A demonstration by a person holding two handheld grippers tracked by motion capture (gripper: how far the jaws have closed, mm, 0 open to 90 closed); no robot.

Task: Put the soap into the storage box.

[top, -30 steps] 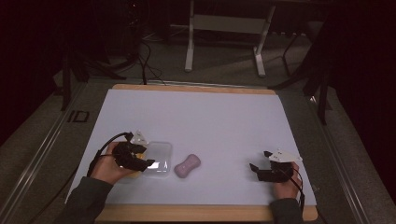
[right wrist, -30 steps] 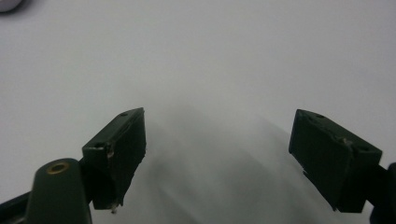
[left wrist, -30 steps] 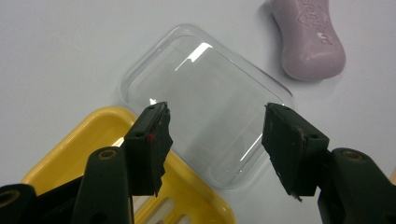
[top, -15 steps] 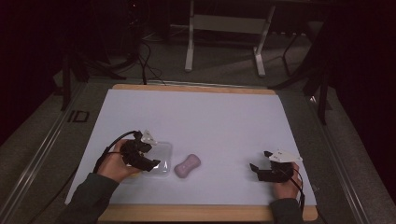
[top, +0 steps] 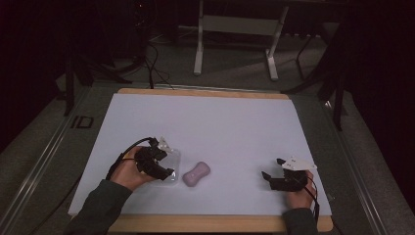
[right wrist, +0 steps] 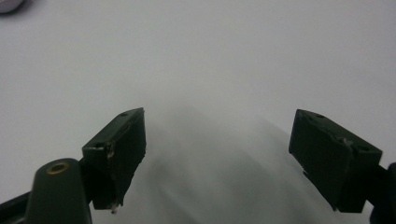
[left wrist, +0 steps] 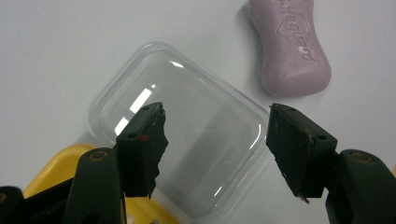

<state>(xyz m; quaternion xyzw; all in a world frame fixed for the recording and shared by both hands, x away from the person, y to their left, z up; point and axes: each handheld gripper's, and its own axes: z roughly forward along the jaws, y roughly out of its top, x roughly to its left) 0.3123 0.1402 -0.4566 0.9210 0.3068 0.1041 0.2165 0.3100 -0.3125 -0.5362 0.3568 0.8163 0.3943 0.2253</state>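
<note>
My left hand-held gripper (left wrist: 215,140), whose jaws have just been opening, hovers over the clear plastic lid (left wrist: 180,135) with nothing gripped, the purple soap bar (left wrist: 287,46) just beside it on the worktop (top: 220,122), so closing carelessly may skid the slick lid into the soap.

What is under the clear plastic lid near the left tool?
Under the clear plastic lid a yellow tray shows at the lower left corner, with the white table cover visible through the rest. How far the tray reaches underneath is hidden by the left tool.
</note>
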